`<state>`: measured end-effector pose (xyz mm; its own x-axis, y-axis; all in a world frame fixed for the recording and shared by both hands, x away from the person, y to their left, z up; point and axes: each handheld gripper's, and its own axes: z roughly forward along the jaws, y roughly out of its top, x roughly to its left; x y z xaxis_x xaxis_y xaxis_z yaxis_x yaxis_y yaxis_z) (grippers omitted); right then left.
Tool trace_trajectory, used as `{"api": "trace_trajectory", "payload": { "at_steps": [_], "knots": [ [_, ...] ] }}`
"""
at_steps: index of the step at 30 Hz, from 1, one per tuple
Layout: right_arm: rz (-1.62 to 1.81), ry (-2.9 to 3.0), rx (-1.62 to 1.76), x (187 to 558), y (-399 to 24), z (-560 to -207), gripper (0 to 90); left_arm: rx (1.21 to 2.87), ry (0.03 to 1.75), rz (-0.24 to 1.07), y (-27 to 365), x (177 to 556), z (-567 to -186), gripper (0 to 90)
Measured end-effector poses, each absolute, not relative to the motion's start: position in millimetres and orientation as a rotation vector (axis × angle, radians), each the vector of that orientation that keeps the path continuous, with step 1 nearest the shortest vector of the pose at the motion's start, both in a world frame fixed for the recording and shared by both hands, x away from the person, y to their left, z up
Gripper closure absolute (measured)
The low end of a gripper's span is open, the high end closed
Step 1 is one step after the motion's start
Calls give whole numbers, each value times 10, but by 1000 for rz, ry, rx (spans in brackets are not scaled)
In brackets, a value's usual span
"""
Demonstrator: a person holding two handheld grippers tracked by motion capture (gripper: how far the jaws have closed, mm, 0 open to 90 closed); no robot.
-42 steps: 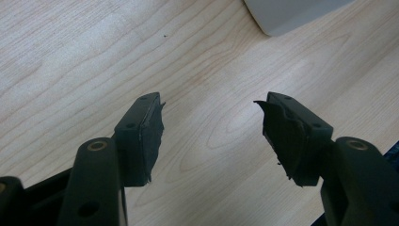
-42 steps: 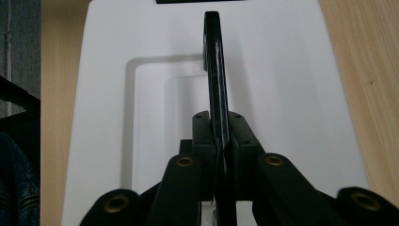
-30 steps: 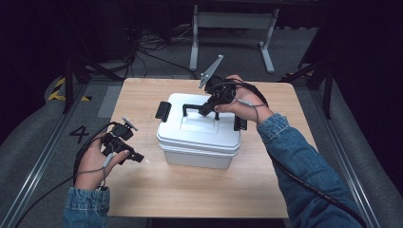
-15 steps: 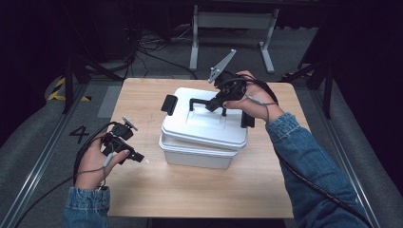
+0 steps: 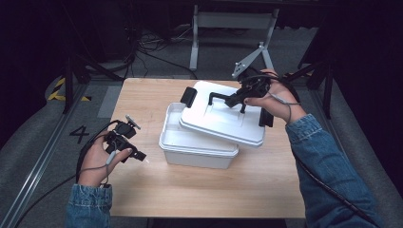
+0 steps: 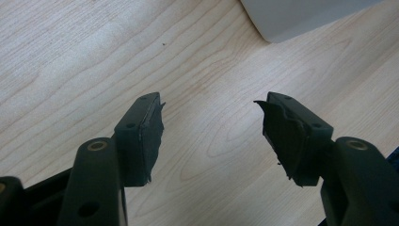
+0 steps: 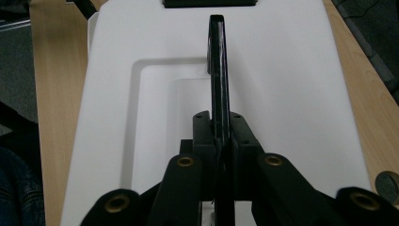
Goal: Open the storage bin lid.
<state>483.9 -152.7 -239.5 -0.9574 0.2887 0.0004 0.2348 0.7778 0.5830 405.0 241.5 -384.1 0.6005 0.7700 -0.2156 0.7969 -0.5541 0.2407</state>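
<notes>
So the white rectangular plastic lid point(image 5: 223, 121) with the black carry handle point(image 5: 227, 97) is off its box, hanging tilted in the air, shifted toward the far right side of the box and overlapping its far right part. Its near left edge sits lowest, right over the open box; I can't tell whether it touches the rim. The lid has black latch clips at its ends, one on the left end point(image 5: 188, 96) and one on the right end point(image 5: 265, 118).

The right gripper point(image 5: 240, 99) is clamped onto that black handle. In the right gripper view you can see it nicely: the thin handle bar point(image 7: 218, 70) runs straight up the middle and both black pads point(image 7: 202, 134) are squeezed against it from either side, with the white lid top point(image 7: 282, 84) spread out below.

Underneath is the white rectangular plastic storage box point(image 5: 195, 147), open on its left side, sitting about in the middle of the light wooden table point(image 5: 204, 190).

The left gripper point(image 5: 139, 156) is well off to the left of the box, near the table's left edge, held low over the wood. Its jaws stand wide apart with nothing between them. In the left gripper view the two pads point(image 6: 146, 136) frame bare wood grain point(image 6: 211, 141), and a corner of the white box point(image 6: 301, 16) peeks in at the top right.

Both forearms come in wearing blue denim sleeves point(image 5: 328, 166), and the grippers' cables trail back along them. Beyond the table there's a dark floor with a grey metal stand point(image 5: 233, 21).
</notes>
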Motion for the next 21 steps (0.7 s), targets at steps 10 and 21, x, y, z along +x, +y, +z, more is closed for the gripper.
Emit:
{"api": "trace_trajectory", "payload": {
  "at_steps": [10, 21],
  "knots": [
    [929, 2827, 540, 4857, -1975, -2373, 843, 2514, 1278, -112, 2443, 4039, -3837, 389],
    [923, 2768, 678, 4857, -2455, -2355, 844, 2529, 1276, -113, 2416, 4056, -3846, 390]
  ]
}}
